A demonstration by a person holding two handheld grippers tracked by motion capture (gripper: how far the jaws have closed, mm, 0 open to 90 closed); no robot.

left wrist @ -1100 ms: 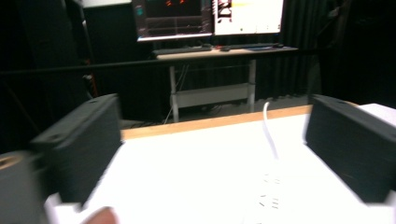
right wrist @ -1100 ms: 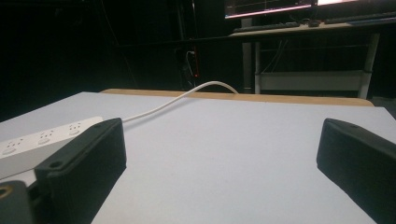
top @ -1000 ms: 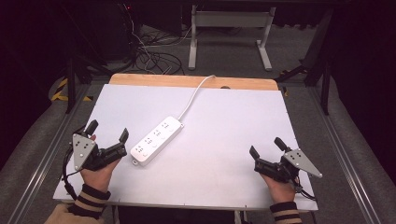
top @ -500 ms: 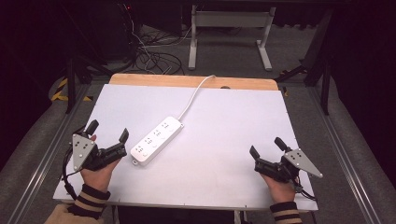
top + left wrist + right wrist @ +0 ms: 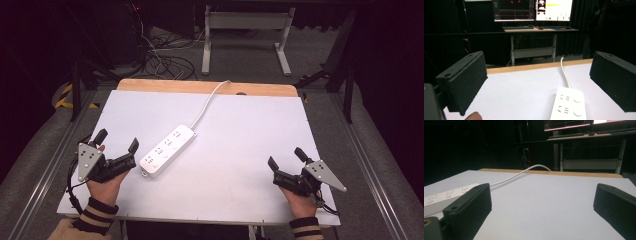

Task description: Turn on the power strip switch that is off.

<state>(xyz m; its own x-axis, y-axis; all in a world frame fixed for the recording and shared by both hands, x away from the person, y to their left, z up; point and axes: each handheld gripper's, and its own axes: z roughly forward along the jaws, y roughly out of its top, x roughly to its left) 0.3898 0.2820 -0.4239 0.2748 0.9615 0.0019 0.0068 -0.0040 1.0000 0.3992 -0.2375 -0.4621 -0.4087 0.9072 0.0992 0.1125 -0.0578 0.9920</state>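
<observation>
A white power strip (image 5: 167,151) lies at an angle on the white table (image 5: 250,130), its white cable (image 5: 207,104) running to the far wooden edge. My left gripper (image 5: 117,141) rests open at the front left, just left of the strip's near end, jaws wide apart with nothing between them. In the left gripper view the power strip (image 5: 569,103) lies ahead between the jaws, toward the right one. My right gripper (image 5: 286,157) rests open and empty at the front right. In the right gripper view the power strip (image 5: 446,196) shows behind the left jaw.
A wooden strip (image 5: 205,87) runs along the table's far edge. Beyond it stand a desk frame (image 5: 245,30) and floor cables (image 5: 160,60). Monitors (image 5: 534,10) glow on a desk past the table. Metal rails (image 5: 370,165) flank the table.
</observation>
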